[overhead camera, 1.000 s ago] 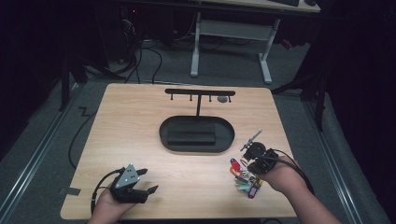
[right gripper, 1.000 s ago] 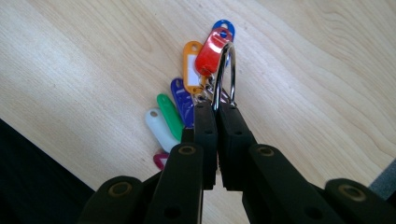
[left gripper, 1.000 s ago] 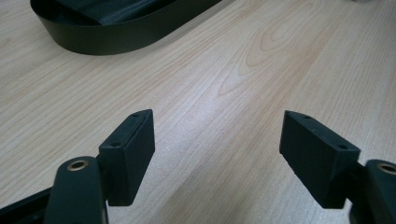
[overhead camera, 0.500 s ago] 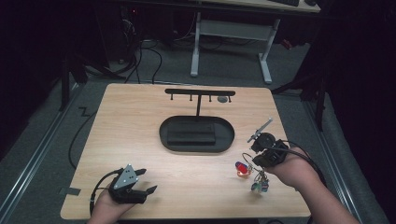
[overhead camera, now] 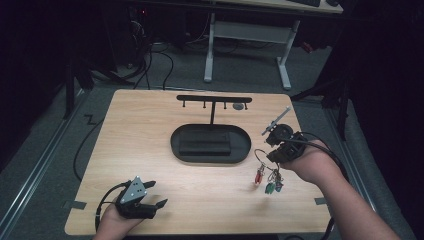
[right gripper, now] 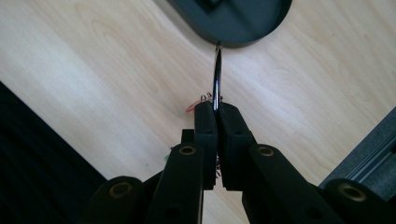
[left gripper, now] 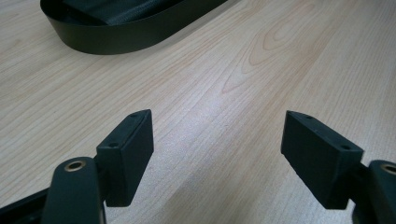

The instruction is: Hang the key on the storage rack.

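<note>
Below, we see a light wooden table [overhead camera: 150,150] standing on a grey floor [overhead camera: 50,140] in a dark room, with a white desk frame [overhead camera: 245,35] behind it. Our right gripper [right gripper: 215,114] pinches the metal ring [right gripper: 216,74] of a key bunch [overhead camera: 267,175], which hangs just above the table beside the black oval tray [overhead camera: 210,156]. Our left gripper [left gripper: 217,144] rests near the front edge, its jaws spread and empty.

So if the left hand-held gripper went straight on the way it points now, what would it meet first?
Probably nothing soon. The left hand-held gripper, jaws open, points low across the bare wooden table. The black oval tray lies off to the upper left of its line, though depth is hard to judge.
</note>
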The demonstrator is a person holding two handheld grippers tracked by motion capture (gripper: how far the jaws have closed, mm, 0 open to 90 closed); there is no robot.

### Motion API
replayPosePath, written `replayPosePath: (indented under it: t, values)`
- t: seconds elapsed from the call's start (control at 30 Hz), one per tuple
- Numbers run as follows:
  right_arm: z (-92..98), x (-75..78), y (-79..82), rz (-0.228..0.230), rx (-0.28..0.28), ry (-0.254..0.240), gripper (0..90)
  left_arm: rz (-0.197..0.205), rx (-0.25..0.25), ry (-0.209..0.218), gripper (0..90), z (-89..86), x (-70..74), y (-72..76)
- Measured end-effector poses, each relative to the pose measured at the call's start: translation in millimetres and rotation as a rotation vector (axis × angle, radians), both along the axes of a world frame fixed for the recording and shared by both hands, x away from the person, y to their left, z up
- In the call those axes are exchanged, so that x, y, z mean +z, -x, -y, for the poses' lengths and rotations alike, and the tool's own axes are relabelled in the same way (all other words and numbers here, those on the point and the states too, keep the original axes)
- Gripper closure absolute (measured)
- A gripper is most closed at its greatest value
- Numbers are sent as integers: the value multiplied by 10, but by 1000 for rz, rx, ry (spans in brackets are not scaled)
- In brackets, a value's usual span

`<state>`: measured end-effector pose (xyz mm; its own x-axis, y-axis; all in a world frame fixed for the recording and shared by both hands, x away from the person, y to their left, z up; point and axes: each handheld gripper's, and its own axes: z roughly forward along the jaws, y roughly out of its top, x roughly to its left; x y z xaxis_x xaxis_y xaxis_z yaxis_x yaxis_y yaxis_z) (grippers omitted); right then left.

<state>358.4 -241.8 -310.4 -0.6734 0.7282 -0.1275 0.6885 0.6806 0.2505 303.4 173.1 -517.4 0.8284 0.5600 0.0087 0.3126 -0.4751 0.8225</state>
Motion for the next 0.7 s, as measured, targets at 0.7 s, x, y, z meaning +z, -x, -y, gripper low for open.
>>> replayPosePath:
  t: [0.7]
  values:
    - [-85, 60, -283, 34, -6, 3, 877, 24, 45, -3, 257, -165, 13, 150]
